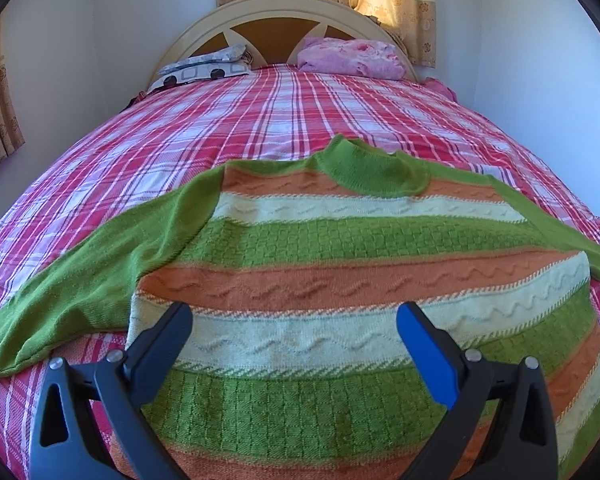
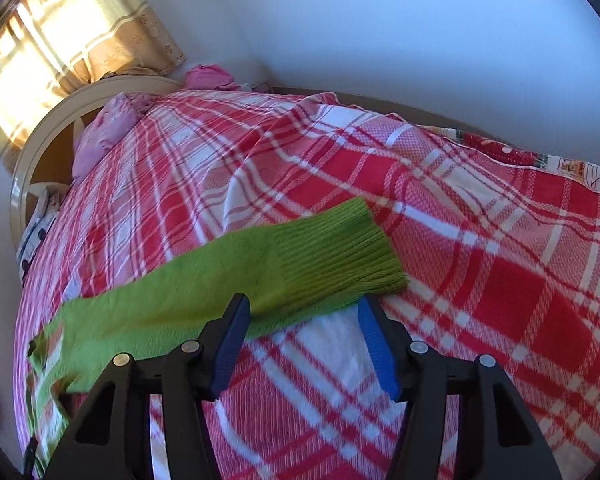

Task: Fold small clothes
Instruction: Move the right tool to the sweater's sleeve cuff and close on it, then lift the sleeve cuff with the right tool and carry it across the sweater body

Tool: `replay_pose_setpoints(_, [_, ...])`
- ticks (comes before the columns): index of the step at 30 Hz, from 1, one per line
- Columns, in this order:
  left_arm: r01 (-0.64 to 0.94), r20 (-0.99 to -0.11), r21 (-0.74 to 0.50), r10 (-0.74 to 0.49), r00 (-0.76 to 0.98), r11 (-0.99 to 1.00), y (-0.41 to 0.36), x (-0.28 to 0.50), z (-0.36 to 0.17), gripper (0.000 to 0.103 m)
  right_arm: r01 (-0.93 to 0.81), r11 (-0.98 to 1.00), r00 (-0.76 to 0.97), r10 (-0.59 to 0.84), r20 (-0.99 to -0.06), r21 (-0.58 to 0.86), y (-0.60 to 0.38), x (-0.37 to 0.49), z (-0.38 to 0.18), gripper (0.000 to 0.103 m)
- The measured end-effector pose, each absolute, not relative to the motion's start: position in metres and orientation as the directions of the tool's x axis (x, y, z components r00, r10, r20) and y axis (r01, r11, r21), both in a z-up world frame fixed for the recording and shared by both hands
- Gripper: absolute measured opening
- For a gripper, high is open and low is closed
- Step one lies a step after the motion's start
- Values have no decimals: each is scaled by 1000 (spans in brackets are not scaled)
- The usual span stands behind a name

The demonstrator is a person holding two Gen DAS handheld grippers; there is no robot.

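A small knit sweater (image 1: 340,248) with green, orange and cream stripes lies flat on the bed, collar away from me, green sleeves spread to both sides. My left gripper (image 1: 294,316) is open and empty, hovering over the sweater's lower body. In the right wrist view the right green sleeve (image 2: 260,276) lies stretched across the bedspread, its ribbed cuff (image 2: 340,252) to the right. My right gripper (image 2: 304,306) is open, its fingertips at the near edge of the sleeve close to the cuff, holding nothing.
The bed is covered by a red and white plaid bedspread (image 1: 260,120). A patterned pillow (image 1: 204,66) and a pink bundle (image 1: 352,58) lie by the headboard (image 1: 284,8). Walls close in on both sides; a curtain (image 2: 72,40) hangs behind.
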State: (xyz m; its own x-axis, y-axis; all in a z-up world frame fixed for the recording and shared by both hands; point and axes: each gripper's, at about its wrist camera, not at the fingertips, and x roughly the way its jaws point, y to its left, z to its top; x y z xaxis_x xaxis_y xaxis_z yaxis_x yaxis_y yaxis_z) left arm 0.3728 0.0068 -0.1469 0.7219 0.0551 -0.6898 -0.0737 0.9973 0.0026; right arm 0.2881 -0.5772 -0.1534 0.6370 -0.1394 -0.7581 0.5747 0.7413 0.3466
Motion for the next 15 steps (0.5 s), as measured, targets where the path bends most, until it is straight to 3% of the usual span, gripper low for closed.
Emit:
replay_pose_setpoints(3, [-76,-692,-2,53,720,997,8,374,-148,103,605,703,637,-146,-757,374,-587,293,-157,55])
replay_pose_setpoints(6, [-79,-691,-10,50,721,997,8,373,-149,103,641,677,624,-183,-760,363,-593,297,-158,46])
replay_pose_setpoints(8, [-80,-692,-15,48,721,997,8,373,-149,103,660,666,611,-206,-764,348,-596,299,-160,28])
replay_pose_setpoints(11, [-79,-695,-14,47,718,997,8,374,-150,103,662,663,615,-214,-759,350,-602,299,-161,13])
replay_pose_setpoints(15, [-80,-699,-16,46,713,997,7,375,-152,103,642,693,626,-226,-746,329,-595,300,-152,8])
